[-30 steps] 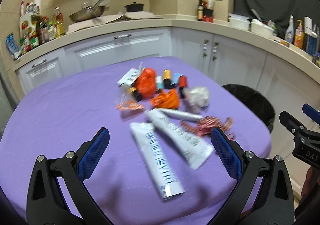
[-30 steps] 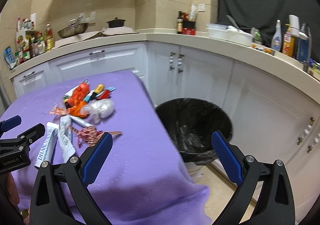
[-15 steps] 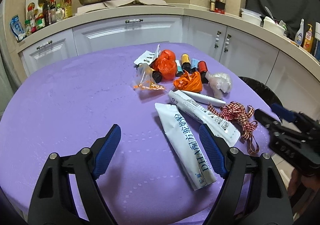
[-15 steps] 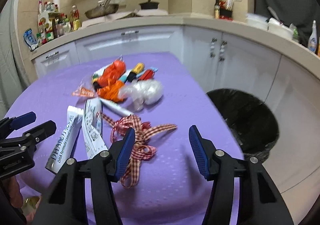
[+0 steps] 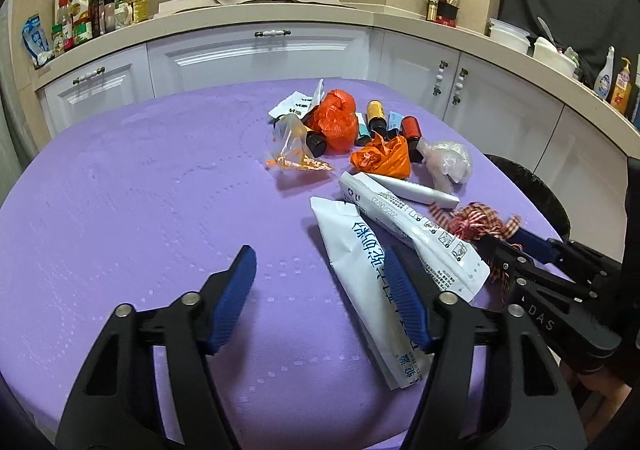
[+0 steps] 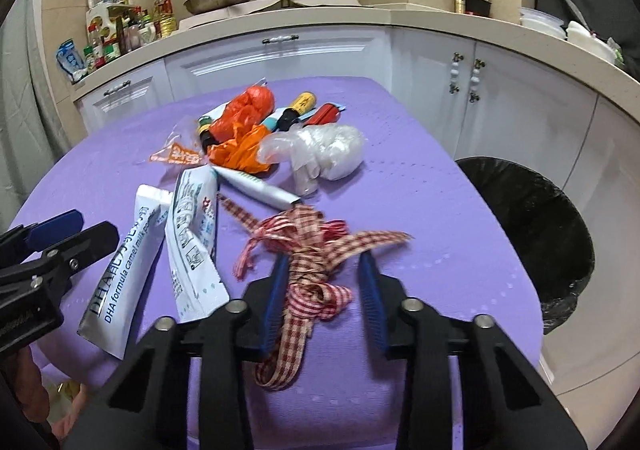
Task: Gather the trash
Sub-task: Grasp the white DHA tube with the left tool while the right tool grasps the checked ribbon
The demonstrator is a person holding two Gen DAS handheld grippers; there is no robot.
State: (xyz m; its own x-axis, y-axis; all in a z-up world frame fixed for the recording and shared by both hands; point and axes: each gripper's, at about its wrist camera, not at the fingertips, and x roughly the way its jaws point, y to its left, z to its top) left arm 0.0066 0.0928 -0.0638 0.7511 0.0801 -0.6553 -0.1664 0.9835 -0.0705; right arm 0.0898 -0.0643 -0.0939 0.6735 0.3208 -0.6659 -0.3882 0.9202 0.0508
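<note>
Trash lies on a purple table (image 5: pixel 120 209). My left gripper (image 5: pixel 320 290) hovers low over the table with its jaws closing. Its right finger (image 5: pixel 400 298) overlaps a white milk-powder pouch (image 5: pixel 360 250), and the pads do not press on it. A red checked ribbon (image 6: pixel 312 250) lies bunched between the fingers of my right gripper (image 6: pixel 324 298), whose jaws are closing around it with a small gap left on the right side. In the left wrist view the right gripper (image 5: pixel 504 240) reaches into the ribbon (image 5: pixel 476 217). The left gripper (image 6: pixel 94 226) shows at the left edge of the right wrist view.
Further back lie a second white pouch (image 5: pixel 416 234), a white tube (image 5: pixel 412 189), orange bags (image 5: pixel 340 121), small bottles (image 5: pixel 376 113) and a clear plastic bag (image 6: pixel 324 149). A black-lined bin (image 6: pixel 540 230) stands off the table's right edge. White cabinets and a cluttered counter curve behind.
Both grippers have narrowed their jaws. The right one swung from the bin to the ribbon and came down around it. The left one sank nearer the white pouch.
</note>
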